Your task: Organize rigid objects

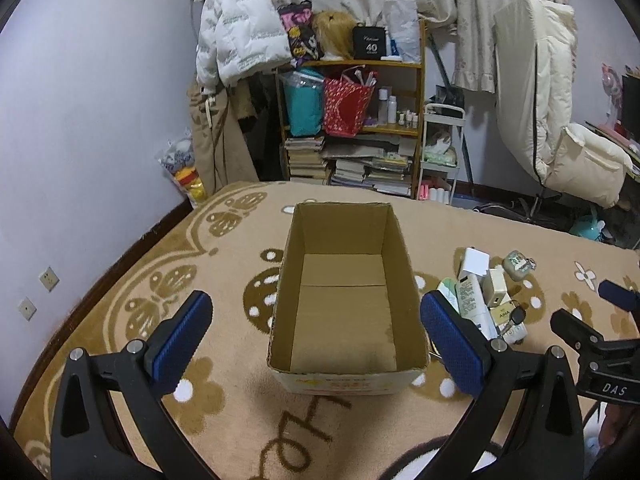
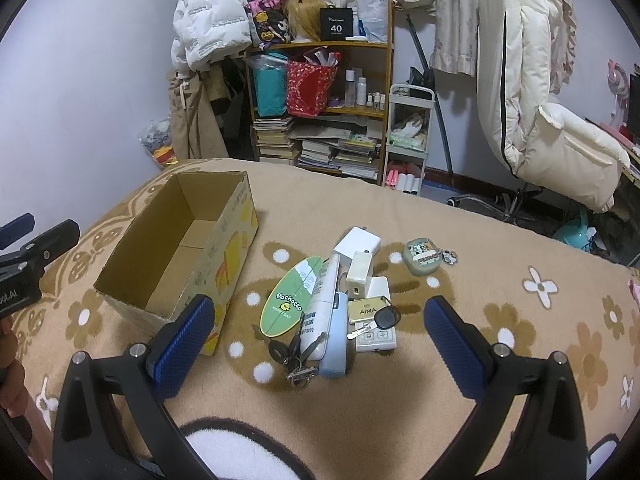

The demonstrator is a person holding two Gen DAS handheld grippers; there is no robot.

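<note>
Left wrist view: left gripper (image 1: pixel 316 336), jaws wide apart, holding nothing, above open cardboard box (image 1: pixel 340 288) on patterned rug (image 1: pixel 224 248). Right gripper (image 2: pixel 318 344), jaws spread, empty, over a pile beside the box: green oval card (image 2: pixel 289 300), white remote (image 2: pixel 323 300), keys (image 2: pixel 294 360), AIMA tag (image 2: pixel 367 311), white charger (image 2: pixel 357 243).

Tan flower-patterned blanket (image 2: pixel 400 400) — brown cardboard box (image 1: pixel 400 280) — green oval card (image 2: pixel 290 304).

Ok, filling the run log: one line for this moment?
left gripper: open, over box | right gripper: open, over pile | box: nothing inside
</note>
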